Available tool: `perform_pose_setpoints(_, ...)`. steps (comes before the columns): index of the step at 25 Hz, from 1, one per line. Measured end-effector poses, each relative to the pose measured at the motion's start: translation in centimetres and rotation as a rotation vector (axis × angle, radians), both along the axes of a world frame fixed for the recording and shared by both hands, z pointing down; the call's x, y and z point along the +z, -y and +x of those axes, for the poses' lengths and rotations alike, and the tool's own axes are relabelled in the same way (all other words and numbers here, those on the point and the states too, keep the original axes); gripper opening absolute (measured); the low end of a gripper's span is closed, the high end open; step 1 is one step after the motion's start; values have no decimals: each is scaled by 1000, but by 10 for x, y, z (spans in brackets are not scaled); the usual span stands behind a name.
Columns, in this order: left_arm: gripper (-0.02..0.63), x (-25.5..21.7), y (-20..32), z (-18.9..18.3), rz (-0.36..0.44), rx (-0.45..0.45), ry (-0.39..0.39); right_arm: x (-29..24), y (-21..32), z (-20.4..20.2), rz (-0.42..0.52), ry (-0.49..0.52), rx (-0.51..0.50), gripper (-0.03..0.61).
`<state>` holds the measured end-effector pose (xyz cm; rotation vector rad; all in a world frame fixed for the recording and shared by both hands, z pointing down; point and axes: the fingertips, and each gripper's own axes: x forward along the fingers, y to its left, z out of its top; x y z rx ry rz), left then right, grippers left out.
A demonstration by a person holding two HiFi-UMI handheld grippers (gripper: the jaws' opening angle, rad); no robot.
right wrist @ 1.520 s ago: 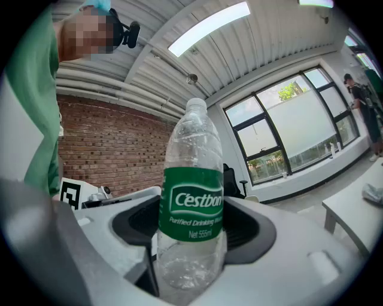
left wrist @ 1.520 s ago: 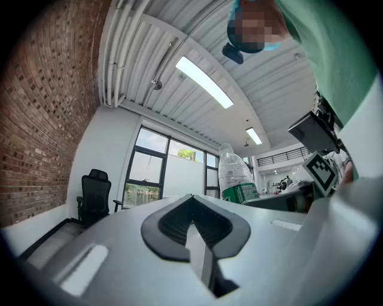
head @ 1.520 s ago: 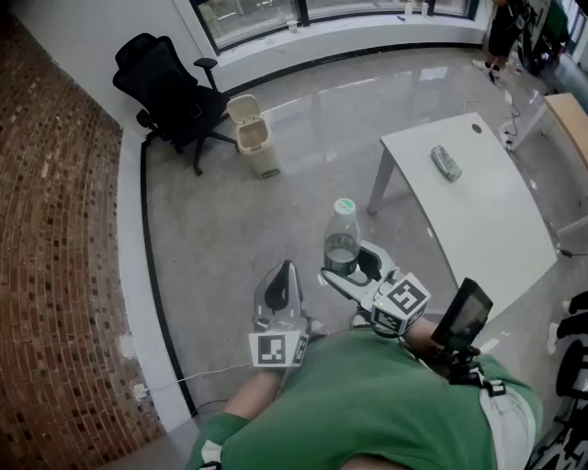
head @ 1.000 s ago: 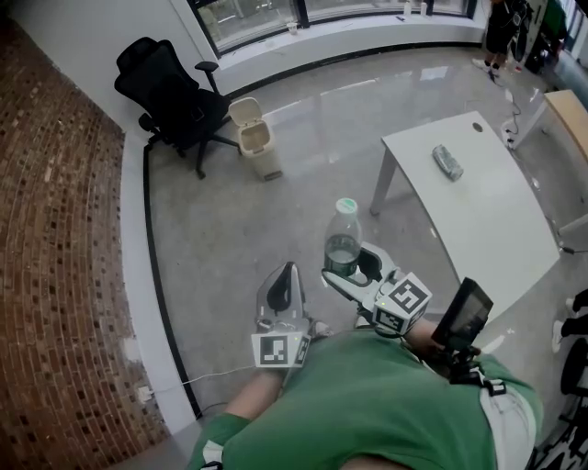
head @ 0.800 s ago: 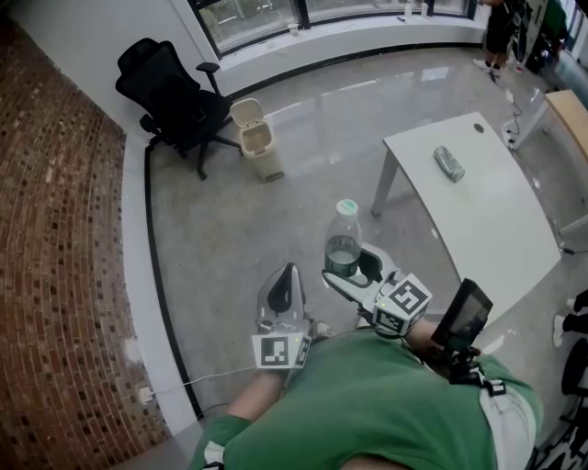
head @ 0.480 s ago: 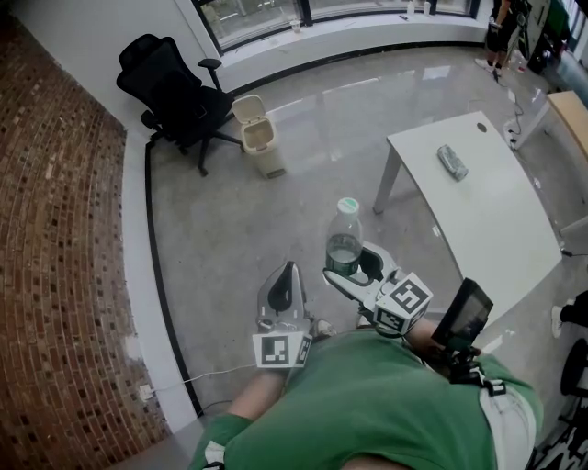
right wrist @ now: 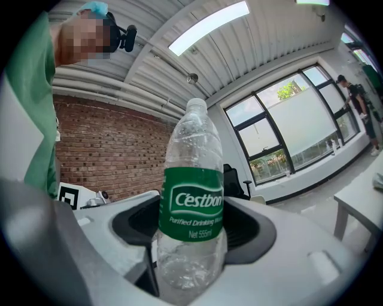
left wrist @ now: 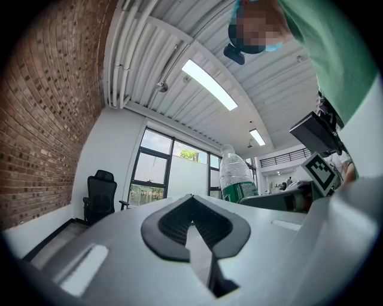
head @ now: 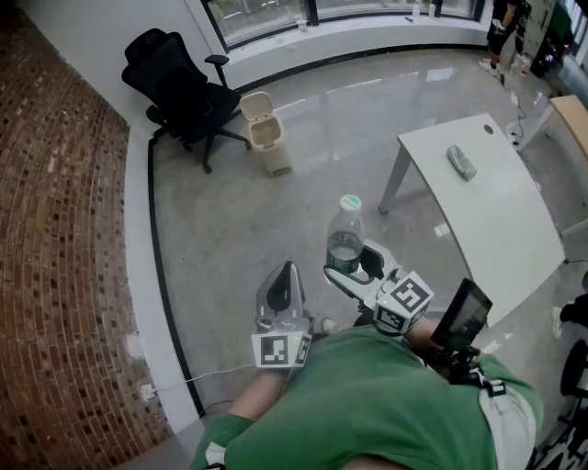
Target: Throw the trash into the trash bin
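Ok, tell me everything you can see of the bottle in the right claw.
The bottle is clear, crinkled plastic with a green label reading Cestbon and a pale cap. It stands upright, and the right claw grips its lower body from both sides. It is held up over the floor; nothing else touches it.

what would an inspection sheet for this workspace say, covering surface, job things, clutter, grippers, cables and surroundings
surface: grey polished floor; white table at the right
job's things: clear plastic bottle with a green label, upright in the right gripper; beige trash bin, lid up, across the floor from the bottle
clutter: one small crumpled item on the table, kind unclear
grippers: right gripper shut on the bottle; left gripper shut, empty
cables: white cable on the floor by the wall
surroundings: brick wall; black office chair beside the bin; windows; a person standing far off
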<state>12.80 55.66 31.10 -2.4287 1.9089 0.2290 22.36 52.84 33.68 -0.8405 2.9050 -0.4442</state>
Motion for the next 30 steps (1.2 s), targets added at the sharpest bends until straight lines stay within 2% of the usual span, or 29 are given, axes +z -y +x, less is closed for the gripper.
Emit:
perform_pose_setpoints(5,6,5,-7,-18,-9,-4,-10,-1,-3,-14,17,-7,12,315)
perform_pose_setpoints(17,6,6,7,-29,-23,-5,-20,-1,14,-22,11,-17,17,316)
perform_pose_setpoints(30,6,2,112,-21,-33,-28,2,-3,117,-15,17,1,-5,315)
